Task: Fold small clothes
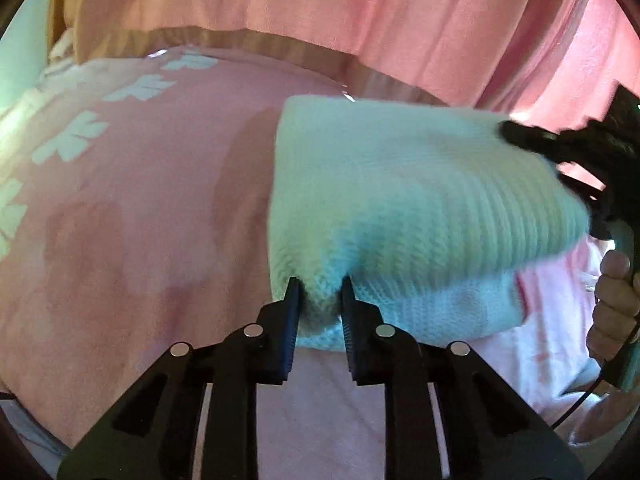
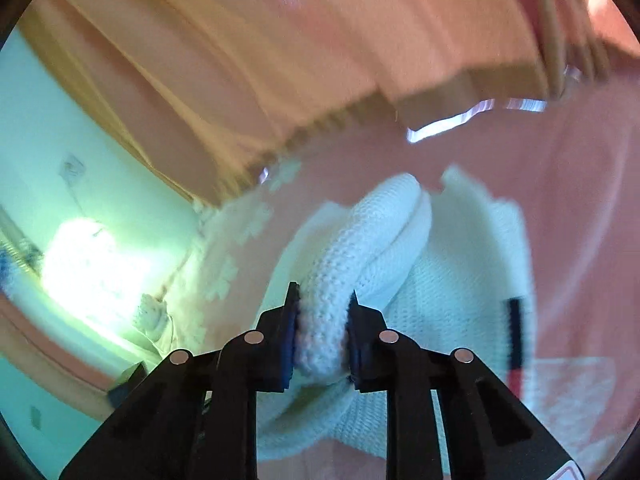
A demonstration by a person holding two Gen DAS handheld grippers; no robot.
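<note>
The white knitted garment (image 1: 400, 200) is lifted partly off the pink bed cover (image 1: 140, 200), stretched between both tools. The left tool (image 1: 319, 292) pinches its near edge; the right tool (image 2: 322, 308) clamps a rolled edge at the far right, ready to fold across.

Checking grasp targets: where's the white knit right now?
White knit lies on the pink blanket, pinched by left gripper at near edge, right gripper on a fold.
</note>
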